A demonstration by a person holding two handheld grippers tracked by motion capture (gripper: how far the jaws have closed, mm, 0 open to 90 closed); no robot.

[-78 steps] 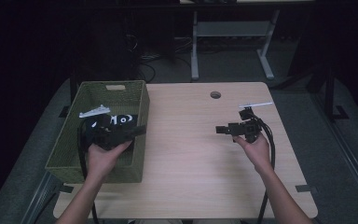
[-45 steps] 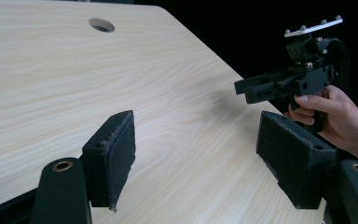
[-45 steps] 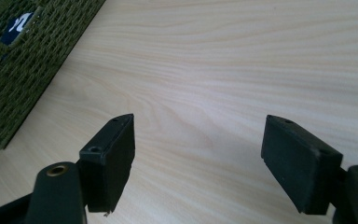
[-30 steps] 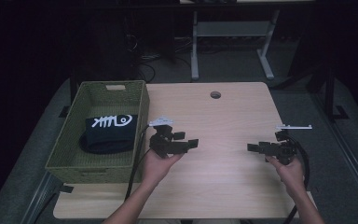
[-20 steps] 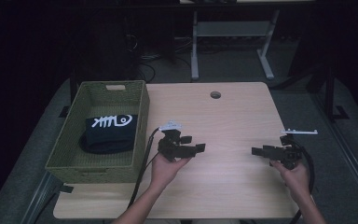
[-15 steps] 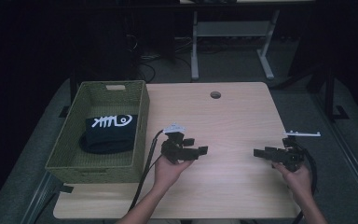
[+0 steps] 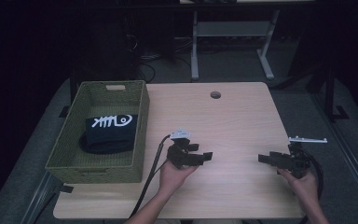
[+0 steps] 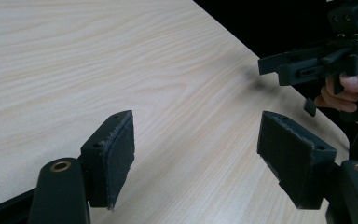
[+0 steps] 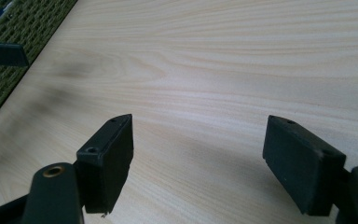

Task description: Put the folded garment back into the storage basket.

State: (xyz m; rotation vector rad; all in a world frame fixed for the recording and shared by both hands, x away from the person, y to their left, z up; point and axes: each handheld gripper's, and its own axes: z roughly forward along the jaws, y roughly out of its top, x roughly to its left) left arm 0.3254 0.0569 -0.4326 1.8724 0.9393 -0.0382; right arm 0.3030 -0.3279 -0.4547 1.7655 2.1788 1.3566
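Hands are both parked over bare wood with nothing gripped: the left tool (image 7: 204, 157) sits near the middle of the surface (image 7: 223, 121) with its jaws spread wide and empty, and the right tool (image 7: 265, 159) hangs over at about 3 o'clock from it near the surface's edge, jaws just as wide and also holding nothing. The only thing around to work with is the folded black garment (image 7: 108, 133) with the white fish-bone print, and it's lying flat inside the green woven basket (image 7: 135, 140), off at roughly 9 to 10 o'clock from the left tool and well apart from both. My read is the garment is stowed and this is the wind-down step, so doing it well just means keeping both tools low, level and open, letting the cables trail free without snagging the basket's corner, and not swinging the left one toward the basket wall.
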